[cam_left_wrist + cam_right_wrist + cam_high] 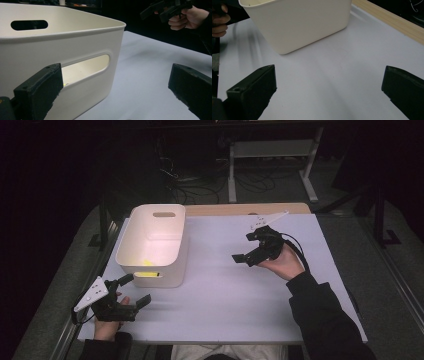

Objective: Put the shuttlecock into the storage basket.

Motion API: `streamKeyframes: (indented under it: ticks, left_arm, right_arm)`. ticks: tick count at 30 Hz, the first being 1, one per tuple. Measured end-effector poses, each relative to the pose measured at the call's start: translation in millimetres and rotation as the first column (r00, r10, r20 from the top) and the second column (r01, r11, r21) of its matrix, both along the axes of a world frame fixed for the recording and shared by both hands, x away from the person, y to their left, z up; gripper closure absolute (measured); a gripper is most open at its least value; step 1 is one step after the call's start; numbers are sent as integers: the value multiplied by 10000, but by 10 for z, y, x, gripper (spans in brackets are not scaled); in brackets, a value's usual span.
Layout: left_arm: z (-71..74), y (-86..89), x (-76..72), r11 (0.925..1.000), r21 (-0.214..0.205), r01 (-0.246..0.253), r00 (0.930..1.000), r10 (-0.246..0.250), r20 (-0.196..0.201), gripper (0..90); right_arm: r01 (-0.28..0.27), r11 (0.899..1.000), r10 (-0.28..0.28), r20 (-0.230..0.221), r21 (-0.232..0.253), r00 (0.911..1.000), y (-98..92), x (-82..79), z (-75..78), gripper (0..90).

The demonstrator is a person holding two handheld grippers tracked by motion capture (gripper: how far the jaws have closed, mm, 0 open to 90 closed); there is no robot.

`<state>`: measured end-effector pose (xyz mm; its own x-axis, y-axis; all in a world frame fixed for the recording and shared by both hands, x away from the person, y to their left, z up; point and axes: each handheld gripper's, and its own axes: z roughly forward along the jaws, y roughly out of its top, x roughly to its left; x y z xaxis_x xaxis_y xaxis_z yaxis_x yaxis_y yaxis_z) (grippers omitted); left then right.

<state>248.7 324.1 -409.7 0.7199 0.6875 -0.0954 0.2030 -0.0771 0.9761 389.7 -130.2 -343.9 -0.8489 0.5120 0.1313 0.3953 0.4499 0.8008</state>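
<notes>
My left gripper (pixel 131 292) has its jaws spread wide with nothing between them, sitting low at the near left corner of the table (pixel 225 310), and in the left gripper view one jaw lines up just in front of the white bin (pixel 75 50), right by the slot handle in its near wall, close but not touching as far as I can tell. My right gripper (pixel 248 247) is also spread apart and empty, held up in the hand (pixel 286 262) over the right half of the table, well apart from the bin; in the right gripper view I'm looking between the two black jaws at bare white tabletop with the bin (pixel 297 22) farther off. I can't read any writing, brand or label on the bin or on the grippers. Looking into the bin from the high view (pixel 152 242), it stands upright on the left side of the table, open at the top, and I see a small yellow thing (pixel 147 263) lying on its floor against the near wall; what it is I can't tell.
</notes>
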Motion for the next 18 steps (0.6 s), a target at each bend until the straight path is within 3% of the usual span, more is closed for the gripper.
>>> streamKeyframes:
  ticks: [18]
  left_arm:
    - [-1,-3,4,10000,-8,-7,10000,7,-14,0]
  right_arm:
    - [291,9995,-289,-115,146,9995,-213,-105,-159,0]
